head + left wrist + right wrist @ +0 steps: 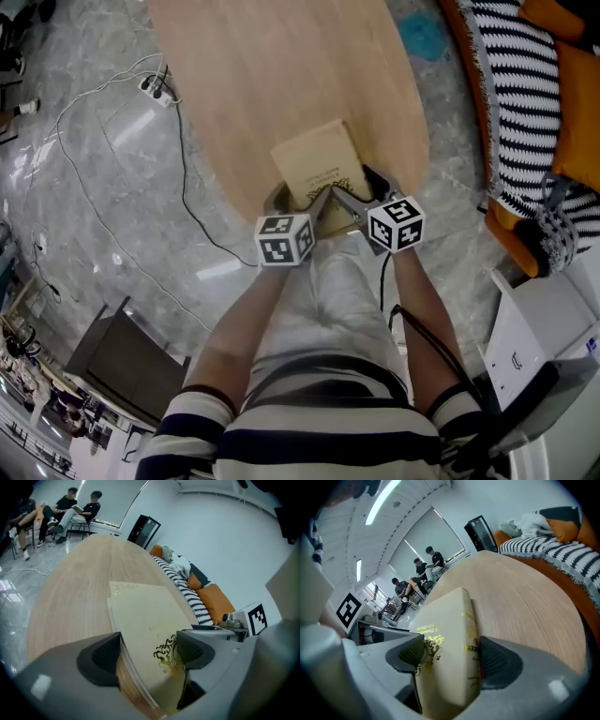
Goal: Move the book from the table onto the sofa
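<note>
A cream book [319,173] with gold print lies flat at the near edge of the oval wooden table [281,75]. My left gripper [300,202] and right gripper [361,192] sit side by side at the book's near end. In the left gripper view the book [140,616] lies between the wide jaws of the left gripper [149,653], pads close to its cover and page edge. In the right gripper view the book [445,620] fills the gap of the right gripper [454,657], spine towards the right pad. The orange sofa [525,103] with a striped throw stands to the right.
A power strip [155,86] and its white cable lie on the grey floor left of the table. A white unit [544,328] stands near right. Seated people [70,508] are beyond the table's far end. A dark cabinet [145,529] stands by the far wall.
</note>
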Tool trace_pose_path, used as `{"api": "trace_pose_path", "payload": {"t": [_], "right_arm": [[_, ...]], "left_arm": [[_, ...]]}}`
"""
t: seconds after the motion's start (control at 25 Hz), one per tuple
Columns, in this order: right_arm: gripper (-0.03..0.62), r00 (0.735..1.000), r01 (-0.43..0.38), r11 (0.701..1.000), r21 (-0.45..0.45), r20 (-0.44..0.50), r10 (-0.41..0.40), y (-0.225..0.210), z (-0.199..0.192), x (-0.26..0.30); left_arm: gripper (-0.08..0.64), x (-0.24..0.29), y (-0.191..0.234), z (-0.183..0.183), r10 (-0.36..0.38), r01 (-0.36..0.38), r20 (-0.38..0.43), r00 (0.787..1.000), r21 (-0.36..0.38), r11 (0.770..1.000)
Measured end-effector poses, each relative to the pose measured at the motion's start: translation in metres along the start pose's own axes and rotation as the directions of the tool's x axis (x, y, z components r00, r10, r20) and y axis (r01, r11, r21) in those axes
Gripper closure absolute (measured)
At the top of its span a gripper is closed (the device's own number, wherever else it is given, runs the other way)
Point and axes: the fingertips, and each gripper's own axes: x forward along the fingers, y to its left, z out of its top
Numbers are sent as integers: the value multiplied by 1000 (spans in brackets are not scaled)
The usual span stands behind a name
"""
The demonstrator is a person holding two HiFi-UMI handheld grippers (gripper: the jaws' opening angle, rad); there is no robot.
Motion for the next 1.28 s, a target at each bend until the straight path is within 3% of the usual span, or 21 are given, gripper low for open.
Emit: {"api": "trace_pose_path", "payload": {"t": [0.32,0.44,0.68,1.28], "right_arm": [[256,999,7,999,43,-33,-5,0,-1,-2],[260,1000,23,998,63,0,-23,4,1,-9],[262,995,54,993,107,72,-62,22,15,-27],[272,952,118,991,60,277,-130,97,79,-91]], "left_arm": [[207,-4,-1,2,28,-28,-30,999,-11,1000],[212,-10,-5,5,23,-23,-37,999,8,1000],[216,-34,-13,16,20,-21,-21,1000,-45,999],[221,-124,-51,75,-78,69,81,994,100,993]]}}
